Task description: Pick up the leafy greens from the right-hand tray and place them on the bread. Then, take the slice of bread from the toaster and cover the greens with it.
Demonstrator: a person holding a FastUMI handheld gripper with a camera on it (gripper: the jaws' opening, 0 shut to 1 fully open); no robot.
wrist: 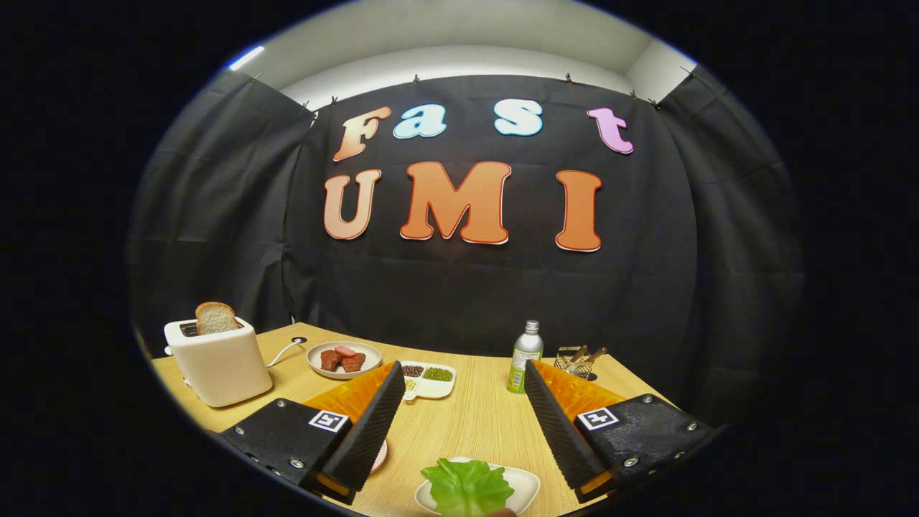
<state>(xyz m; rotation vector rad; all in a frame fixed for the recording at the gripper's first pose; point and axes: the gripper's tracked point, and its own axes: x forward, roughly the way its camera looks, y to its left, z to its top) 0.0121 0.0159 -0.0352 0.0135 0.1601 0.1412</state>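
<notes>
Even overhead light, fisheye-bent edges

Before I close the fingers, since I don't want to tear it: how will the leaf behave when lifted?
The leaf looks thin and ruffled, so probably floppy and very light, sagging off either side of the open gripper. Its crinkled edges may bruise or tear under a hard pinch. It lies loose on the tray, so it may slide.

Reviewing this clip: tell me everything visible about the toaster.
The toaster is a cream-white, smooth-sided box with rounded corners, standing upright on the wooden table beyond and to the left of the open gripper. A slice of bread with a brown crust sticks up out of its top slot. A white cord runs from its side toward the table's back edge. Nothing else touches it.
</notes>
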